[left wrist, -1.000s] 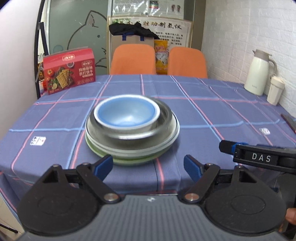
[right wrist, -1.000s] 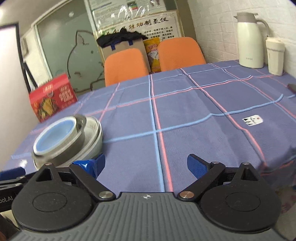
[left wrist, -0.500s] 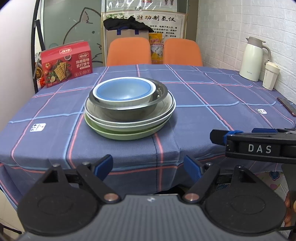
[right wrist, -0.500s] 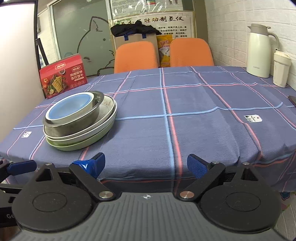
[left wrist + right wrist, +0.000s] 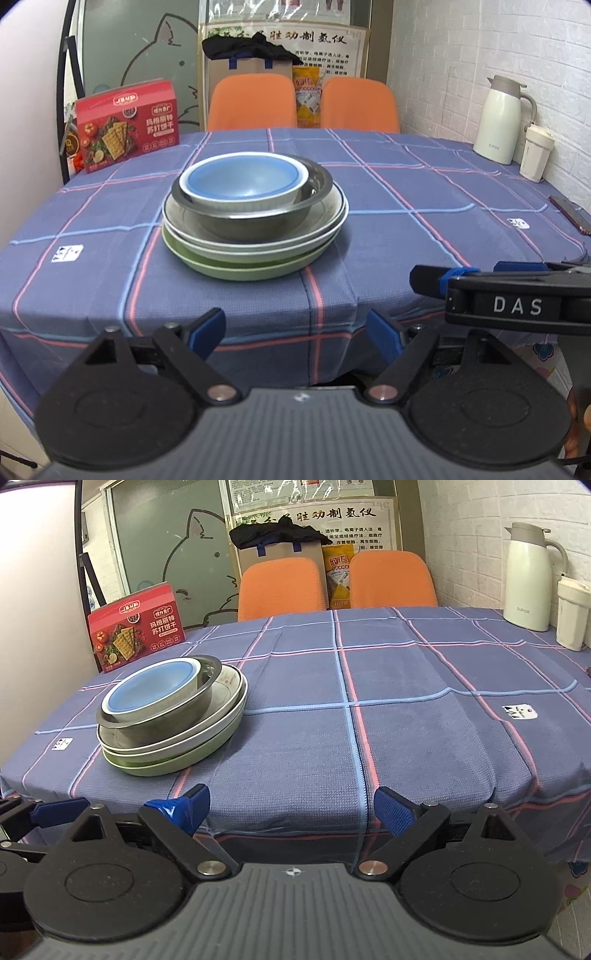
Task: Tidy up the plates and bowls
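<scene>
One stack stands on the blue checked table [image 5: 406,192]: a blue-lined white bowl [image 5: 243,179] inside a steel bowl [image 5: 255,218], on a white plate [image 5: 258,245], on a green plate [image 5: 240,271]. The same stack shows at the left in the right wrist view, with the blue bowl [image 5: 155,688] on top and the green plate [image 5: 166,766] at the bottom. My left gripper [image 5: 295,334] hangs open before the table's front edge, well short of the stack, nothing between its fingers. My right gripper [image 5: 291,806] is open and empty too, to the right of the stack; its side shows as a black bar.
A red cracker box [image 5: 127,125] stands at the back left. A white thermos jug [image 5: 504,118] and a cream cup [image 5: 535,153] stand at the right by the brick wall. A dark phone [image 5: 570,214] lies near the right edge. Two orange chairs [image 5: 255,101] stand behind the table.
Both grippers have drawn back from the stack to the table's front edge, so the stack looks smaller and farther. The right view has levelled out from its tilt. Both stay open.
</scene>
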`<state>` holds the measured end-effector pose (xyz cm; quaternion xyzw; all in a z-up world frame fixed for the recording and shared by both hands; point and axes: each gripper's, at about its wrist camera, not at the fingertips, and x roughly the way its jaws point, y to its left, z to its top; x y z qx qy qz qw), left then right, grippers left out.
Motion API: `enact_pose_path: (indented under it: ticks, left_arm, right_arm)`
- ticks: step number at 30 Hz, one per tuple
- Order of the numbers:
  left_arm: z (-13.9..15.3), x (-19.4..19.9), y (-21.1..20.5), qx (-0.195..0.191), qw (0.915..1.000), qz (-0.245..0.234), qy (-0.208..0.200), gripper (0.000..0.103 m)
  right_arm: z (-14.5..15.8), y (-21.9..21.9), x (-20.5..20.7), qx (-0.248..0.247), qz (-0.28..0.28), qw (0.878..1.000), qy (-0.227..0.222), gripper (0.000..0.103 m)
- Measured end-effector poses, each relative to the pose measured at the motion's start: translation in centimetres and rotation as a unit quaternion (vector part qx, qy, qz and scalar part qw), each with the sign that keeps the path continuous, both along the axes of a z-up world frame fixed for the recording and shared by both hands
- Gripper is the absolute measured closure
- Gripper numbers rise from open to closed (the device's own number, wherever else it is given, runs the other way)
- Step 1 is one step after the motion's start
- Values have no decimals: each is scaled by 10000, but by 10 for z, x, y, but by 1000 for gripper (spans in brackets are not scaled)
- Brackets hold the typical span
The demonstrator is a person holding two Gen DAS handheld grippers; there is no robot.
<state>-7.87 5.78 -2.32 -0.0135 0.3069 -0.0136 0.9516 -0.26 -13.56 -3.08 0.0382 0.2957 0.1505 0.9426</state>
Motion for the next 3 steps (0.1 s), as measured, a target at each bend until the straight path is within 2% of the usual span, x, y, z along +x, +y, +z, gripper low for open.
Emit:
enact_pose_path:
  ticks: [3]
  left_arm:
    - [1, 0, 0, -29, 10000, 13, -14, 23]
  right_arm:
    - [-1, -1, 0, 28, -12, 10000, 15, 20]
